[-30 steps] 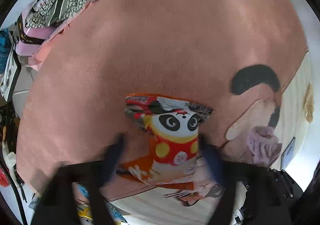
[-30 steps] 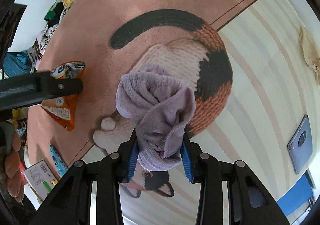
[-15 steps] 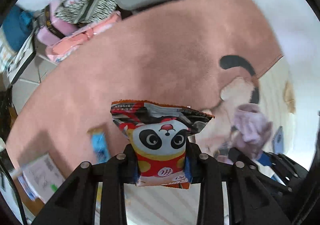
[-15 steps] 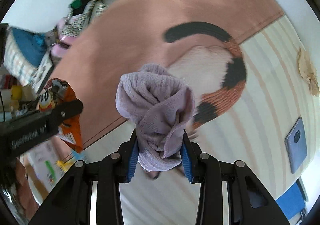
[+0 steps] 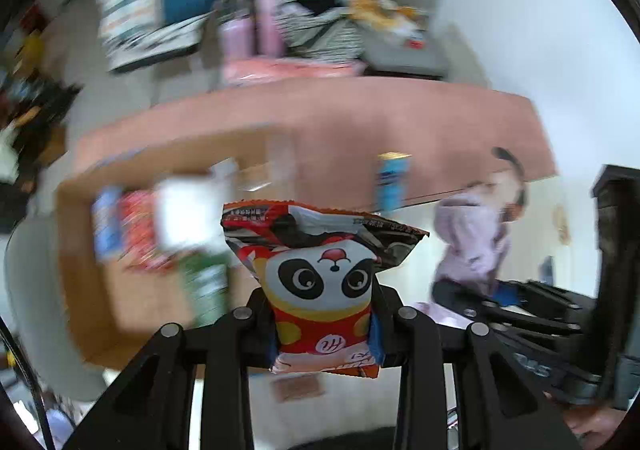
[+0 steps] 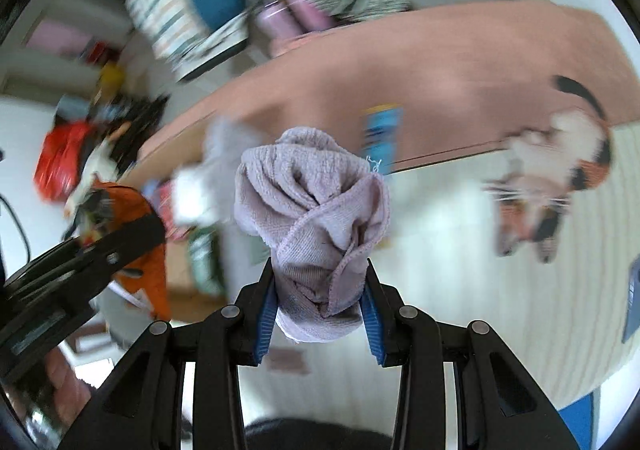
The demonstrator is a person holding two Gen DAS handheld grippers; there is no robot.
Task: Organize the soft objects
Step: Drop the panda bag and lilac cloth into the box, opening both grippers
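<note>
My left gripper (image 5: 324, 326) is shut on an orange panda snack bag (image 5: 324, 270) and holds it up in the air. My right gripper (image 6: 320, 310) is shut on a bunched lilac towel (image 6: 316, 209) and holds it up too. The towel also shows in the left wrist view (image 5: 476, 234) at the right, and the snack bag in the right wrist view (image 6: 140, 234) at the left. A cardboard box (image 5: 120, 290) with several packets in it lies on the floor ahead of the left gripper, blurred.
A pink rug (image 5: 360, 121) with a cat pattern (image 6: 560, 177) covers the floor. A blue packet (image 5: 392, 181) lies on the rug's edge. A pile of clothes and bags (image 5: 304, 21) stands along the far wall. A phone (image 6: 634, 298) lies at the right.
Both grippers have lifted and tilted up from the rug with their loads and swung left. The cardboard box and far wall have come into view.
</note>
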